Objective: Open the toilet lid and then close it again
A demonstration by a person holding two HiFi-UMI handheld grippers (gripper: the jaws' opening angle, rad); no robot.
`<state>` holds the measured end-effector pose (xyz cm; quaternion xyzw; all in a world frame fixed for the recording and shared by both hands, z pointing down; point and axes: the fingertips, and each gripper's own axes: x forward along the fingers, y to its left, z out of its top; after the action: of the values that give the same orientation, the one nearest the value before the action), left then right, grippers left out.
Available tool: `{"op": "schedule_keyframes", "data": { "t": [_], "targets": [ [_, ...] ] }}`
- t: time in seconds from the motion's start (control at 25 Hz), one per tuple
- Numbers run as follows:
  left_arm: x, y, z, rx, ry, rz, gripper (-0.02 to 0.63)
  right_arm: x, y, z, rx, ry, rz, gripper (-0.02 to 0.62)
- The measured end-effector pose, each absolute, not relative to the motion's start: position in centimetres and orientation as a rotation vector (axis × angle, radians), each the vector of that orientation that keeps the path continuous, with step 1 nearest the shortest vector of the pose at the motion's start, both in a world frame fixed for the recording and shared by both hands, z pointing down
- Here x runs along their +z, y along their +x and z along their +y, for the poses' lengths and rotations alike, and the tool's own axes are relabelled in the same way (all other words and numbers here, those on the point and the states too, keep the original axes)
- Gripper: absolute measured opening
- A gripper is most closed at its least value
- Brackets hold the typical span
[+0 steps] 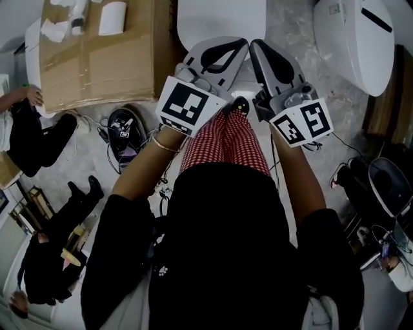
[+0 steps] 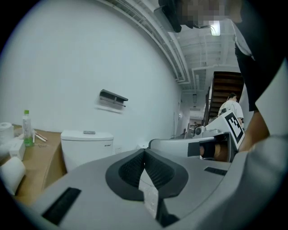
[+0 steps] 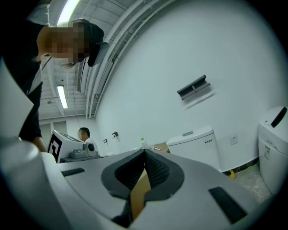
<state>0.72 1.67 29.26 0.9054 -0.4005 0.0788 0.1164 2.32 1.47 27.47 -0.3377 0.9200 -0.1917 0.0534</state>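
Observation:
The white toilet (image 1: 221, 19) stands just ahead of me with its lid down; only its tank shows in the gripper views (image 2: 85, 146) (image 3: 195, 143). My left gripper (image 1: 241, 42) and right gripper (image 1: 254, 45) are held side by side in the air in front of it, tips pointing at it and touching nothing. In the left gripper view the left gripper (image 2: 144, 151) has its jaws pressed together with nothing between them. The right gripper (image 3: 145, 152) is likewise shut and holds nothing. The toilet's bowl and lid are hidden behind the jaws in both gripper views.
A big cardboard box (image 1: 97, 51) with paper rolls and a bottle stands left of the toilet. A second white toilet (image 1: 358, 38) sits at the right. Cables, a black device (image 1: 126, 132) and other people's legs lie on the floor at the left.

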Motion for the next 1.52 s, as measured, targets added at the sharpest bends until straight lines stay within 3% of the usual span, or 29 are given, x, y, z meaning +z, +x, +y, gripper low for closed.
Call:
{"op": "schedule_keyframes", "data": {
  "t": [1.52],
  "targets": [
    [18.7,-1.7,2.1,0.154,2.693,-1.093,0.005,17.4,-0.3,1.6,-0.470,-0.965,2.779,0.018]
  ]
}}
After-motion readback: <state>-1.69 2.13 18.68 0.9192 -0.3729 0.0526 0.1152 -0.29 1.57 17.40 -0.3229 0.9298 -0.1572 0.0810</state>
